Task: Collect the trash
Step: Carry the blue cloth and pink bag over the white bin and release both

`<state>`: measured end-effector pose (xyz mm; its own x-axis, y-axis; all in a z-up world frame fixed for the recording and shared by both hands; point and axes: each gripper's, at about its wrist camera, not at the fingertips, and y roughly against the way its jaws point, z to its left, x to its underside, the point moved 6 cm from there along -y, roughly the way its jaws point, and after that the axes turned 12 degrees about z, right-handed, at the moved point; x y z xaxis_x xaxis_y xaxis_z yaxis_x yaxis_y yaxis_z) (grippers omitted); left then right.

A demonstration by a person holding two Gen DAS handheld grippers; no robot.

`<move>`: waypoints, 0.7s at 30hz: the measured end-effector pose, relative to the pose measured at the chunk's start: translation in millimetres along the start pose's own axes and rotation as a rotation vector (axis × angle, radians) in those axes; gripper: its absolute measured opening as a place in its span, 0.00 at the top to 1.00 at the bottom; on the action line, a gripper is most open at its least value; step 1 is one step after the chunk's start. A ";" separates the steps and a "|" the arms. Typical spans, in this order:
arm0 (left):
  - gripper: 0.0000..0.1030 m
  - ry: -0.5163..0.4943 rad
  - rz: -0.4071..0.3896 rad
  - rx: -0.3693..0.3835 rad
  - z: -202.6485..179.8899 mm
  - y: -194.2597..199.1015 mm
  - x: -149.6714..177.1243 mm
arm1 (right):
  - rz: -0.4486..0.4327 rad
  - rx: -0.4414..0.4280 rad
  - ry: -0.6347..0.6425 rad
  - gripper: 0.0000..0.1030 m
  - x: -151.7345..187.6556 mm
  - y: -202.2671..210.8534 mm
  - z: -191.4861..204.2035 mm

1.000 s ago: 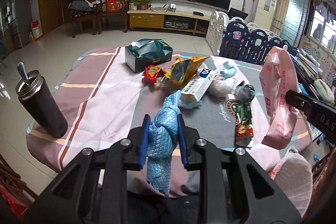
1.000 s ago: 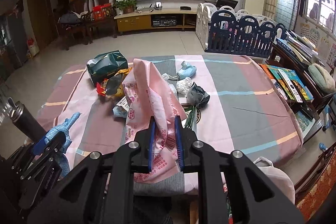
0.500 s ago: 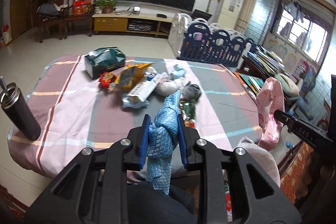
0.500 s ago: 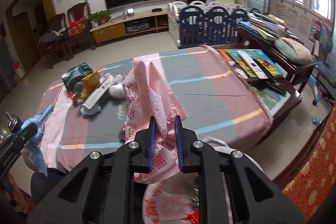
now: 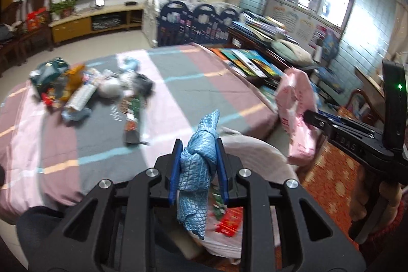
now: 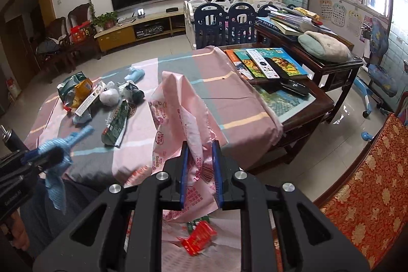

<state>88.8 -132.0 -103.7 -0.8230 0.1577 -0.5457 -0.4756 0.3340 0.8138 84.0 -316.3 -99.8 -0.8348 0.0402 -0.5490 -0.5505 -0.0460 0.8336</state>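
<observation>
My left gripper point(image 5: 198, 165) is shut on a crumpled blue quilted wrapper point(image 5: 196, 170) and holds it above an open pale pink trash bag point(image 5: 255, 152) below the table's near edge. My right gripper point(image 6: 200, 170) is shut on a pink plastic bag point(image 6: 178, 116) and holds it over the same trash bag point(image 6: 204, 228), which has red and green wrappers point(image 6: 199, 237) inside. The right gripper with the pink bag point(image 5: 295, 106) shows at the right of the left wrist view. The left gripper with the blue wrapper point(image 6: 57, 157) shows at the left of the right wrist view.
A striped pink and grey tablecloth point(image 6: 178, 73) covers the table. A heap of trash point(image 6: 102, 96) lies at its far left, and a dark green packet point(image 6: 114, 126) lies nearer. A side table with books and remotes point(image 6: 275, 68) stands to the right. A red patterned chair point(image 6: 369, 182) is near right.
Both grippers have swung right and pulled back from the table with their loads. They now hang over the open trash bag by the table's near edge.
</observation>
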 end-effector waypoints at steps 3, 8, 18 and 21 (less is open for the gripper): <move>0.74 -0.052 0.061 0.054 -29.4 -20.1 10.9 | -0.001 0.003 -0.025 0.82 4.2 1.7 -14.6; 0.71 -0.123 0.122 0.060 -56.0 -45.7 24.4 | -0.012 -0.008 -0.053 0.82 1.5 4.8 -25.5; 0.32 -0.156 0.172 0.052 -61.6 -64.0 35.8 | 0.007 -0.008 -0.068 0.82 3.8 -1.1 -28.7; 0.25 -0.155 0.172 0.040 -60.5 -62.2 34.4 | 0.030 -0.015 -0.072 0.82 5.8 -6.4 -29.2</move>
<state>71.3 -203.6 -161.1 -0.8317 0.3551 -0.4267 -0.3176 0.3261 0.8904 82.5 -344.9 -110.1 -0.8486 0.1102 -0.5175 -0.5256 -0.0630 0.8484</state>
